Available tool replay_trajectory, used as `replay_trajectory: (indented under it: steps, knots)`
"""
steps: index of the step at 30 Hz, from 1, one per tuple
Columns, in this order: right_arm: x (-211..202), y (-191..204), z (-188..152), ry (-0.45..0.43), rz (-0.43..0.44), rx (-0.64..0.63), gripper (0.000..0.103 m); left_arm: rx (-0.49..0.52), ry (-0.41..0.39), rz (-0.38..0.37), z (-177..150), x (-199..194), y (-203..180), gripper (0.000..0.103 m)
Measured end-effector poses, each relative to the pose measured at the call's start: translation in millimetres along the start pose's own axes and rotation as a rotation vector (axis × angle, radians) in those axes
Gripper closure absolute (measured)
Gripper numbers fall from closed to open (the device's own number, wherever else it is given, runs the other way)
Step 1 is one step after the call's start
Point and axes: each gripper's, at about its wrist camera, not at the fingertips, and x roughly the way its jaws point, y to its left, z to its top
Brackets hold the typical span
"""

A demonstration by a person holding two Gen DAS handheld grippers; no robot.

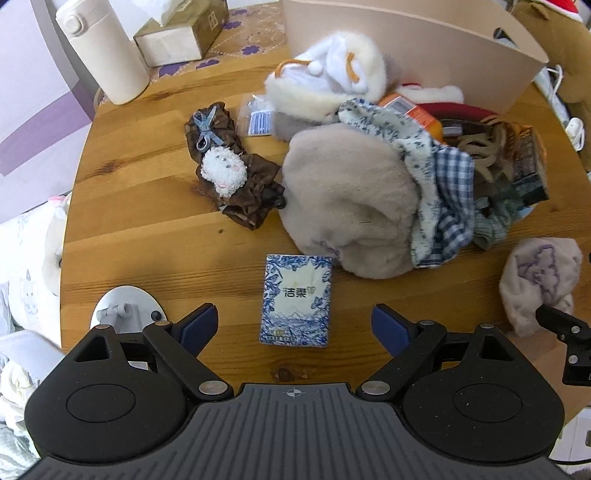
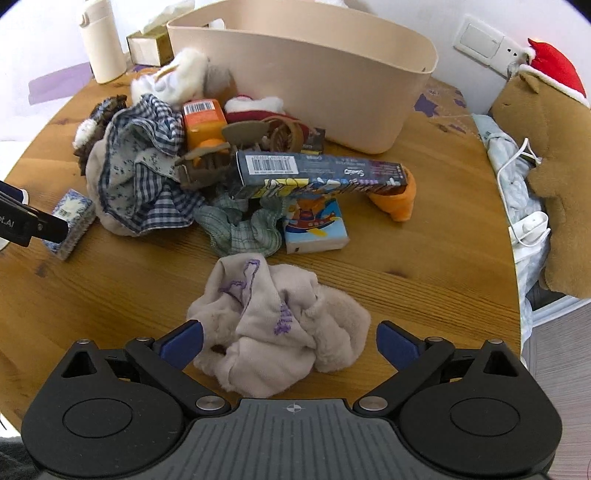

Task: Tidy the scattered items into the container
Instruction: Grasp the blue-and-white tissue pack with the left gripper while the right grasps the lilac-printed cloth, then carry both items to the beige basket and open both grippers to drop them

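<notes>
A beige tub (image 2: 314,85) stands at the back of the round wooden table (image 2: 424,258); it also shows in the left wrist view (image 1: 406,44). My left gripper (image 1: 295,325) is open, with a blue-and-white tissue pack (image 1: 297,299) lying between its fingers. That pack also shows in the right wrist view (image 2: 72,218). My right gripper (image 2: 290,339) is open around a crumpled pale cloth with purple marks (image 2: 273,325), which also appears in the left wrist view (image 1: 539,280). A heap of clothes, fluffy hats and boxes (image 2: 177,162) lies in front of the tub.
A cream flask (image 1: 103,51) and a tissue box (image 1: 181,33) stand at the back left. A brown scrunchie with a white fluffy clip (image 1: 229,170) lies left of the heap. A long dark box (image 2: 317,173), a cartoon box (image 2: 314,225) and a brown plush (image 2: 554,166) sit to the right.
</notes>
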Motion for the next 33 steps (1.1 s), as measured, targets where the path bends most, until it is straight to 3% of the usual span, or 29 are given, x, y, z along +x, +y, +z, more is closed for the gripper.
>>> replay_trajectory:
  steps: [6,11,14,18,22,33]
  knots:
    - [16.6,-0.6,2.9,0.023,0.014,0.019,0.005,-0.014,0.016,0.012,2.4,24.3,6.2,0.011]
    - [22.1,0.7,4.4,0.021,0.014,0.009,0.013,-0.008,0.041,0.003,3.1,38.4,6.2,0.014]
    - [22.0,2.2,3.9,0.010,0.021,-0.003,0.023,0.005,0.034,-0.015,2.2,38.9,4.0,0.029]
    - [20.2,1.1,1.7,0.007,0.058,-0.013,0.045,0.008,0.024,-0.054,1.6,33.7,-0.7,0.056]
    - [15.8,-3.4,2.4,0.009,0.088,-0.005,0.060,0.033,0.009,-0.043,-2.4,31.1,-8.8,0.057]
    - [-27.9,-9.7,3.1,-0.074,0.166,0.015,0.062,0.059,-0.030,-0.080,-14.3,3.3,1.3,0.057]
